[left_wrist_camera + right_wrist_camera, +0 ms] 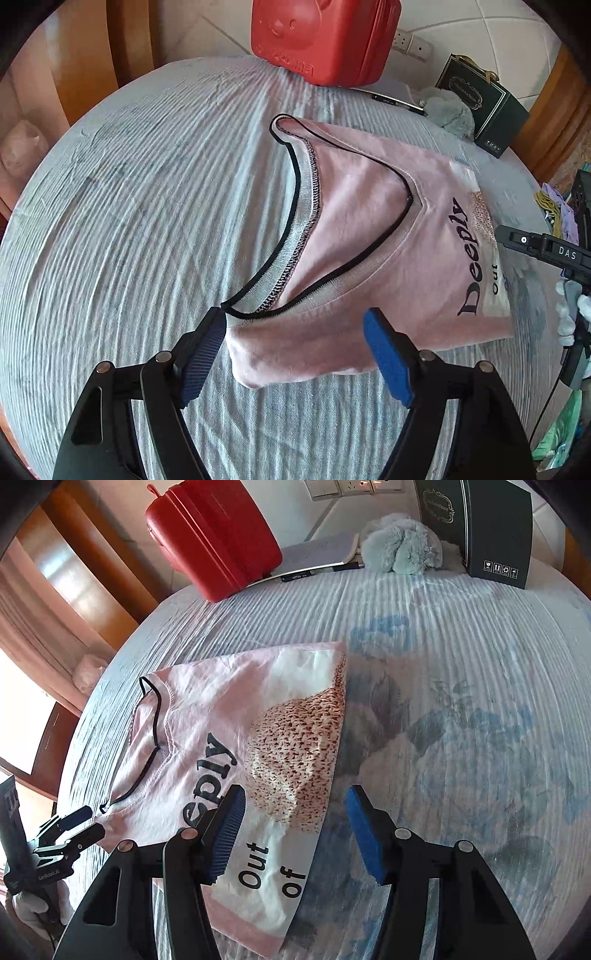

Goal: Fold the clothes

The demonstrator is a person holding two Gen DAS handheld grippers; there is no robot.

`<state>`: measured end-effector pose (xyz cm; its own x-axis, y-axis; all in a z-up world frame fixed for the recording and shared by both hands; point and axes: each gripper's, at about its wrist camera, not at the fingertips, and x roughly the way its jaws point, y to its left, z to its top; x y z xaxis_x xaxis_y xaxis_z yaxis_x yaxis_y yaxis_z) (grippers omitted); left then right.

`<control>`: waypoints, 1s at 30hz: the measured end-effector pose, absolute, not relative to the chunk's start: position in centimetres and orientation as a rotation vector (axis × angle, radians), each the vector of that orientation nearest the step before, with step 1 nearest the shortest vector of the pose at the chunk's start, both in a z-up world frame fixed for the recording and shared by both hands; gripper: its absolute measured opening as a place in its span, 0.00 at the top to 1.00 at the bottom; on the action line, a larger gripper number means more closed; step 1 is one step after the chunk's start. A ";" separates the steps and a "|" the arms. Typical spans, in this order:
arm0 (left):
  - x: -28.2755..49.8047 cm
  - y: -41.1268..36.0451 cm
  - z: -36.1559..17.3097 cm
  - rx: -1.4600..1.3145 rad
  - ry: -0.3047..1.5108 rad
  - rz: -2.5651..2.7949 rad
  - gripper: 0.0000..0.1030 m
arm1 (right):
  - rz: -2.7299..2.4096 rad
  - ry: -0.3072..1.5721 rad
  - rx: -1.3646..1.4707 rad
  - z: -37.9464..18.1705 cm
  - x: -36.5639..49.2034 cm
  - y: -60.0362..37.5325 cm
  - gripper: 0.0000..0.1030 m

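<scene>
L gripper [295, 350] is spread wide w/ nothing between its blue pads, the near collar-end corner of the folded pink cotton T-shirt [369, 229] just ahead betw. them. The shirt lies on the striped pale-blue bedsheet [129, 221], long axis running away along the neckline. R gripper [293, 834], likewise spread and empty, straddles the opposite printed edge, so both look equally near.

Pink shirt [369, 229] reads "Deeply", "Out of"; right hand-held gripper [546, 251] reads "DAS"
</scene>
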<state>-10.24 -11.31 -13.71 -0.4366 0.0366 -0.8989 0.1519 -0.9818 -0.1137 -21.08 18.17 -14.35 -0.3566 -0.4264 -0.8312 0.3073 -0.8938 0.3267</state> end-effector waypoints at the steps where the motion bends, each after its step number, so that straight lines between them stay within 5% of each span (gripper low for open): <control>1: -10.4 -11.3 -14.2 1.649 0.266 -2.563 0.24 | -2.266 -0.154 1.438 -14.3 -21.1 18.1 0.45; 8: -13.0 -9.7 -14.8 1.621 0.201 -2.584 0.21 | -2.276 -0.134 1.401 -14.0 -21.7 18.1 0.34; 13: -13.5 -8.5 -14.7 1.668 0.180 -2.594 0.49 | -2.297 -0.103 1.377 -14.2 -23.9 17.7 0.35; 27: -12.7 -9.1 -13.9 1.756 0.236 -2.598 0.72 | -2.260 -0.038 1.410 -15.4 -26.5 15.4 0.69; 30: -12.7 -8.7 -13.7 1.757 0.184 -2.595 0.72 | -2.332 -0.022 1.407 -15.5 -26.8 15.8 0.68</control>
<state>-12.66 -8.68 -13.74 -0.3738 0.0637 -0.9253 0.0676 -0.9931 -0.0957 -26.83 15.82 -15.55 -0.4031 -0.3557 -0.8432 0.3395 -0.9138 0.2231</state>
